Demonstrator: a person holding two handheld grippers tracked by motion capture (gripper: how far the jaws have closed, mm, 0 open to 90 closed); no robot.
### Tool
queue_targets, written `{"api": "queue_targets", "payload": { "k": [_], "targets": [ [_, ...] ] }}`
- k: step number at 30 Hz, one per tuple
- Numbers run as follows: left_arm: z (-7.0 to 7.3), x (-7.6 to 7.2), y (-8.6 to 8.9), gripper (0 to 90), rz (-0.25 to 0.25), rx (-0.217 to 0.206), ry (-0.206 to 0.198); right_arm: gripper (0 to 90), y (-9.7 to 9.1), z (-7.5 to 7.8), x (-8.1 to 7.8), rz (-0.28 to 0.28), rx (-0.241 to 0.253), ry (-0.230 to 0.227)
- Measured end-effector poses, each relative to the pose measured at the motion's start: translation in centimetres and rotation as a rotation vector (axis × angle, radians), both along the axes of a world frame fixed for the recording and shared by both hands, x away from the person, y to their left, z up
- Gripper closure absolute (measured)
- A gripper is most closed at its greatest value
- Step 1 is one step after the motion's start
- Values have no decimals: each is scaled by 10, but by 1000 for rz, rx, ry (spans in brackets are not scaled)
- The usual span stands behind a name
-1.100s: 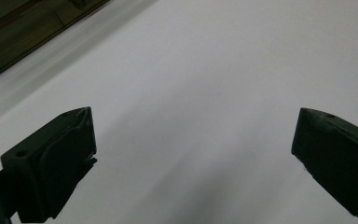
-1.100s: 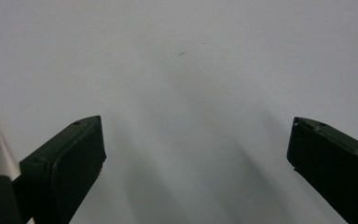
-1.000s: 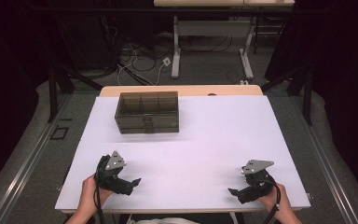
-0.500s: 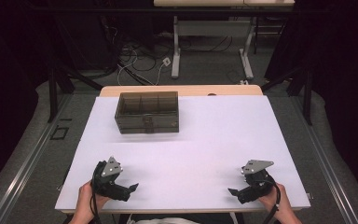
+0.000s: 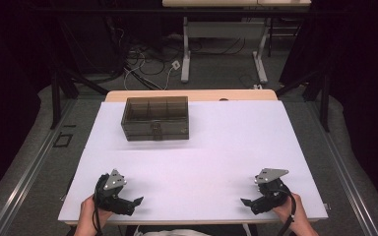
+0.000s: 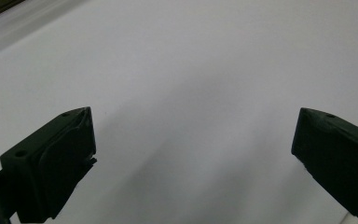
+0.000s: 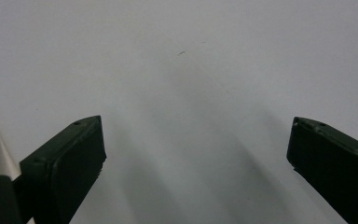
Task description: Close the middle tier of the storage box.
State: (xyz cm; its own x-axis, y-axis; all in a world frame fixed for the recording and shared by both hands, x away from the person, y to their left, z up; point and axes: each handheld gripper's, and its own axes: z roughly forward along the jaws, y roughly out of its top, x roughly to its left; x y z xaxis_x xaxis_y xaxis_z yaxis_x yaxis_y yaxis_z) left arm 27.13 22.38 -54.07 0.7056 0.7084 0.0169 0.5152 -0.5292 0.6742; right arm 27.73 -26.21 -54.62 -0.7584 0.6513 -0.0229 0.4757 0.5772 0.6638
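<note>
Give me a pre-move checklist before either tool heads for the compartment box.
1. Left tool open and empty: ok, the left gripper view shows its jaws wide apart over bare table.
2. Right tool open and empty: ok, its jaws are also spread with nothing between them.
3. Path to the compartment box free: ok, white table lies between.
4. Box lid closed: ok, it appears shut, front latch facing the person.
5. Box contents: cannot tell, the smoky walls hide them.
6. Both tools near the table's front edge: ok.

The box [image 5: 155,118] sits far-left on the table [image 5: 226,147]; left gripper [image 5: 128,204] and right gripper [image 5: 251,202] near-corners.
</note>
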Motion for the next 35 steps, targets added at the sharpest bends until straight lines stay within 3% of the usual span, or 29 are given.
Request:
{"api": "queue_targets", "payload": {
  "k": [17, 35],
  "targets": [
    [-3, -3, 1, 0, -9, 2, -48, 36, 0, -1, 1, 9, -3, -2],
    [-4, -2, 0, 0, -23, 6, -30, 35, 0, -1, 1, 13, 4, 13]
  ]
}}
